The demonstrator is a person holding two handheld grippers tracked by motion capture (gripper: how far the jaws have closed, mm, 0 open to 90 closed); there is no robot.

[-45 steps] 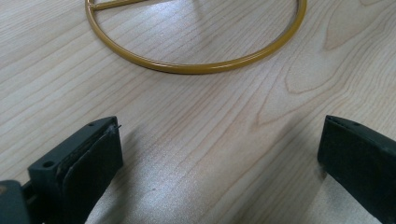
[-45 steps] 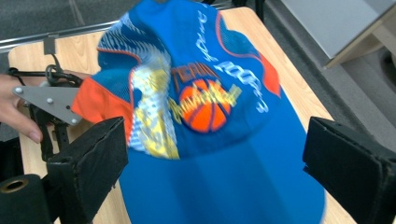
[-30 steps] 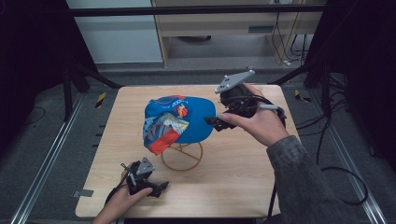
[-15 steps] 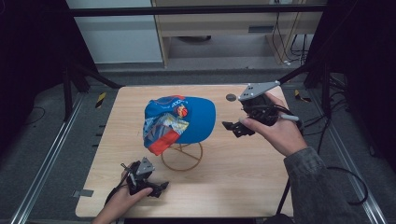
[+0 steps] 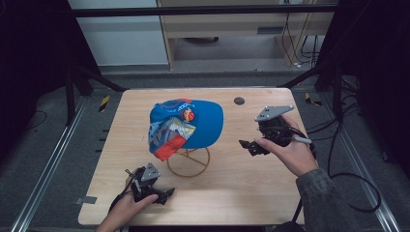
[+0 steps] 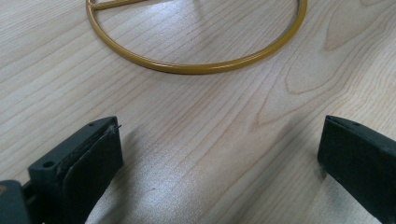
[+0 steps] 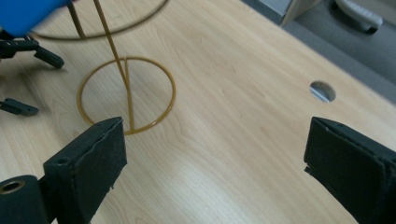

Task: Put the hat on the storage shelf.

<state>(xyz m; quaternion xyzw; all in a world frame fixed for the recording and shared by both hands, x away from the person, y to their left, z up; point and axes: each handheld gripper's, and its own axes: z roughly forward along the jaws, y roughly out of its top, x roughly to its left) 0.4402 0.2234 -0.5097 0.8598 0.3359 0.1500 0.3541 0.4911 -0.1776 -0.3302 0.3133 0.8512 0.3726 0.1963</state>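
Meanwhile, cap between parted grippers

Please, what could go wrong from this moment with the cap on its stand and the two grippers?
1. The blue printed cap sits on a thin gold wire stand with a light ring base; a bump from either gripper could probably tip it.
2. The cap hangs lower on one side, so it may slide off the stand.
3. The open right gripper has a cable trailing off the wooden table edge; it might snag when the hand moves.
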